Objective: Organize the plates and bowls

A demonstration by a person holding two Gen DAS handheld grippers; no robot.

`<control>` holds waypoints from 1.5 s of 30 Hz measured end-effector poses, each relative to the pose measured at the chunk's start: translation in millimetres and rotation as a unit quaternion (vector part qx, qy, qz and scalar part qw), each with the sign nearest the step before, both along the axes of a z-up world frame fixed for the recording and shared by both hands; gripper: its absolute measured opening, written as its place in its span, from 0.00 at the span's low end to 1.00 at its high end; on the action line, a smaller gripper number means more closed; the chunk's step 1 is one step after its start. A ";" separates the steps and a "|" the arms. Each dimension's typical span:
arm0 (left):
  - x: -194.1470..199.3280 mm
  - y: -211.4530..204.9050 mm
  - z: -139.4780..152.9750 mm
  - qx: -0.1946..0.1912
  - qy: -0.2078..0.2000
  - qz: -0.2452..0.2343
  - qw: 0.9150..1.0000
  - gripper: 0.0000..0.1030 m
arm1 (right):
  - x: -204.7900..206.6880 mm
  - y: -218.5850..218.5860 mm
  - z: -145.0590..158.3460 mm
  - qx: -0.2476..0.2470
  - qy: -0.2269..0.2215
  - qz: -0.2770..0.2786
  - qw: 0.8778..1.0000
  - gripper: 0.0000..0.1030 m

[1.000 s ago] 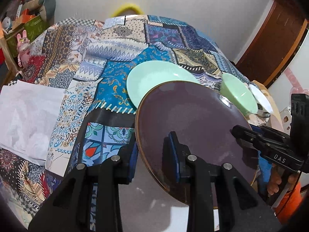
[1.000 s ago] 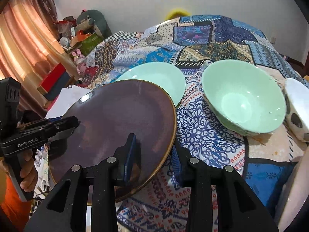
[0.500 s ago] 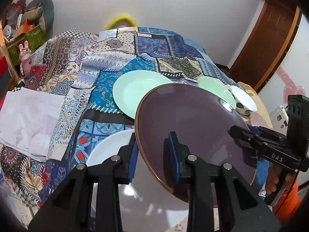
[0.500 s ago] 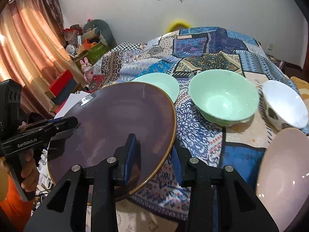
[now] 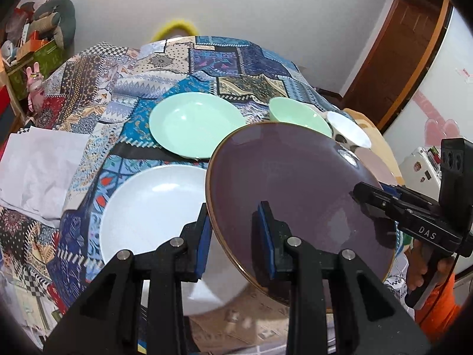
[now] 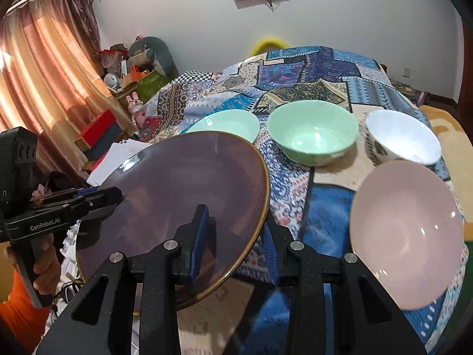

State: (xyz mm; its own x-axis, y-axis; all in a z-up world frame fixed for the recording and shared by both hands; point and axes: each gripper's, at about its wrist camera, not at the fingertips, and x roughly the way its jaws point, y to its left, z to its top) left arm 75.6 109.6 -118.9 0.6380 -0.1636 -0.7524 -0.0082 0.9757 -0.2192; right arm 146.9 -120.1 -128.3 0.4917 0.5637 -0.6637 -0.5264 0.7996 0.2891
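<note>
While both claws, left (image 5: 233,233) and right (image 6: 236,233), clamp opposite rims of the purple plate (image 5: 298,195), it hangs tilted above the white plate (image 5: 147,207).

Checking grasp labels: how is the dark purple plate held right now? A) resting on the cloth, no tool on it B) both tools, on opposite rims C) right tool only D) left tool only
B: the left tool clamps one rim of the dark purple plate and the right tool clamps the opposite rim, holding it above the patterned cloth.
</note>
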 end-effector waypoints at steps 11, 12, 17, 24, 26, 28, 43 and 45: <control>-14.8 -31.4 -11.6 -0.004 0.019 -0.018 1.000 0.29 | -15.0 -29.6 -13.0 0.003 0.014 -0.008 1.000 0.31; -14.8 -33.9 -14.0 -0.005 0.022 -0.020 1.000 0.29 | -15.5 -33.2 -14.8 0.004 0.016 -0.009 1.000 0.31; -9.0 -44.8 -30.5 -0.014 0.040 -0.025 0.999 0.29 | -16.1 -45.1 -30.4 0.008 0.037 -0.020 0.999 0.31; 1.3 -59.6 -51.2 -0.008 0.063 -0.036 0.997 0.29 | -13.9 -57.5 -50.2 0.012 0.063 -0.034 0.997 0.31; 4.1 -63.2 -56.2 -0.006 0.068 -0.038 0.997 0.29 | -14.9 -59.6 -54.1 0.009 0.065 -0.038 0.997 0.31; 8.0 -64.7 -61.6 -0.008 0.074 -0.041 0.996 0.29 | -14.1 -61.1 -57.5 0.006 0.067 -0.042 0.997 0.31; 22.3 -74.7 -79.5 -0.003 0.093 -0.048 0.995 0.29 | -7.4 -68.0 -64.4 -0.016 0.059 -0.055 0.997 0.31; 22.0 -75.1 -79.8 0.000 0.093 -0.049 0.995 0.29 | -7.9 -67.6 -64.9 -0.022 0.056 -0.054 0.997 0.31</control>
